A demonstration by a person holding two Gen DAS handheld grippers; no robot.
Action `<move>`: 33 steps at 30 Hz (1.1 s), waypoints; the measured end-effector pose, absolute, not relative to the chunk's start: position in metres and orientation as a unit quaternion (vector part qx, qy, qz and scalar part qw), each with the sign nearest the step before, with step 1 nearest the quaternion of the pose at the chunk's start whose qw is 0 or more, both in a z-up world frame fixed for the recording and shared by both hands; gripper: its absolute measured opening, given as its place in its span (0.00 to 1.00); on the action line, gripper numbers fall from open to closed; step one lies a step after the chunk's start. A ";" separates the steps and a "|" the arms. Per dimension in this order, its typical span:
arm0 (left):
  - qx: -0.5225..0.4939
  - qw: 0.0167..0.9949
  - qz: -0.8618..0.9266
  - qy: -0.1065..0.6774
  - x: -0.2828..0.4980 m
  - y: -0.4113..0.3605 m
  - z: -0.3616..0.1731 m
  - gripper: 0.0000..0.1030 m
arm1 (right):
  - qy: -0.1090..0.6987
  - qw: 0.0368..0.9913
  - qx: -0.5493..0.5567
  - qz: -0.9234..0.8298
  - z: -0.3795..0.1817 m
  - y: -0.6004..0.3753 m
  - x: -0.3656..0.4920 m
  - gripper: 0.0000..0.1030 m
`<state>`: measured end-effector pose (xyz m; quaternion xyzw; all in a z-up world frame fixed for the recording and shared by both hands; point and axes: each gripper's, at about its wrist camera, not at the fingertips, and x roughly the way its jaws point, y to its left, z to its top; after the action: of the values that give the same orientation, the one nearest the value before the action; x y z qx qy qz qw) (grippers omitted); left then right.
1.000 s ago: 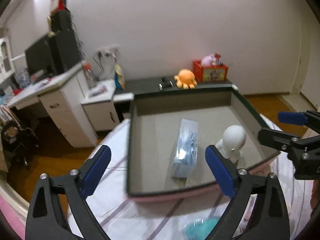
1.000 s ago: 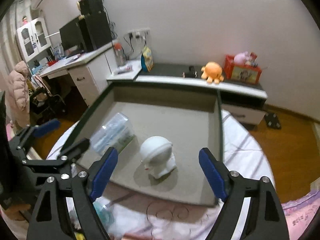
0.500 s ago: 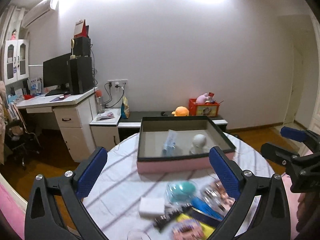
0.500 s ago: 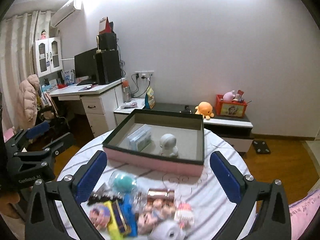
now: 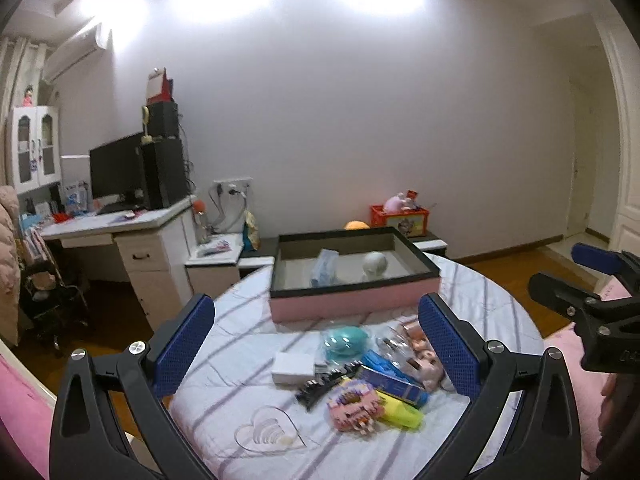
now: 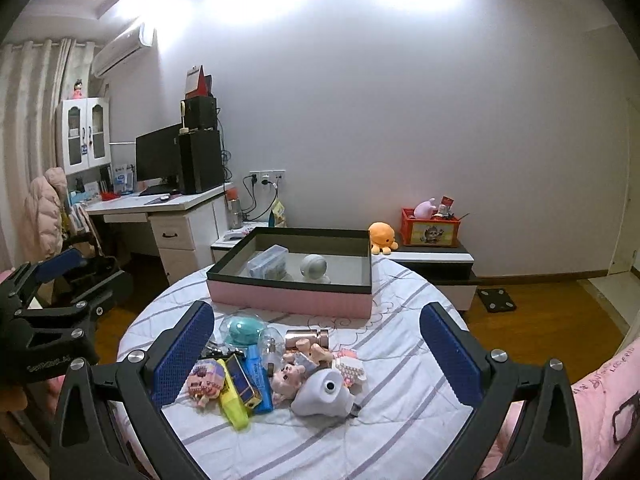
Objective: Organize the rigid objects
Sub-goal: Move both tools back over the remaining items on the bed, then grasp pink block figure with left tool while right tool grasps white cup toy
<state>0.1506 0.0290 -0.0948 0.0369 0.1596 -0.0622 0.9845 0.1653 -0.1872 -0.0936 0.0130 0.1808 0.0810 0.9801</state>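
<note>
Left gripper (image 5: 316,344) and right gripper (image 6: 316,348): jaws spread wide, nothing held, blue textured pads, black frames. Pink-walled tray (image 6: 292,300), dark rim, far side of round table (image 6: 400,360) under striped quilted cloth. Inside tray: clear-wrapped flat pack (image 6: 269,261) beside smooth white round-headed figure (image 6: 314,268). Loose pile near table front: teal dome case (image 6: 242,330), yellow highlighter (image 6: 234,402), copper-tone can (image 6: 306,336), white rounded plastic device (image 6: 324,394), white box (image 5: 293,367). Bedroom beyond: white desk (image 6: 160,208), monitor (image 6: 158,158), wood floor.
</note>
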 end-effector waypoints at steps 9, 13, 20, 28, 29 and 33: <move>0.035 0.970 -0.057 0.234 0.159 0.032 -0.142 1.00 | 0.223 0.973 0.018 0.064 -0.130 -0.194 0.165 1.00; 0.034 0.962 -0.059 0.264 0.166 0.029 -0.163 1.00 | 0.245 0.967 0.026 0.061 -0.149 -0.198 0.170 1.00; 0.013 0.941 -0.079 0.329 0.197 0.015 -0.203 1.00 | 0.299 0.952 0.035 0.051 -0.191 -0.204 0.185 1.00; -0.007 0.924 -0.054 0.379 0.231 0.014 -0.227 1.00 | 0.334 0.940 0.055 0.054 -0.219 -0.211 0.199 1.00; -0.010 0.923 -0.053 0.382 0.234 0.015 -0.228 1.00 | 0.335 0.939 0.057 0.055 -0.220 -0.210 0.203 1.00; -0.022 0.922 -0.058 0.383 0.241 0.022 -0.230 0.92 | 0.347 0.931 0.088 0.067 -0.224 -0.212 0.215 1.00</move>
<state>0.2406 0.0220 -0.2300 -0.0219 0.3832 -0.0583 0.9216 0.2152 -0.2121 -0.2242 0.0881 0.3467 0.0671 0.9314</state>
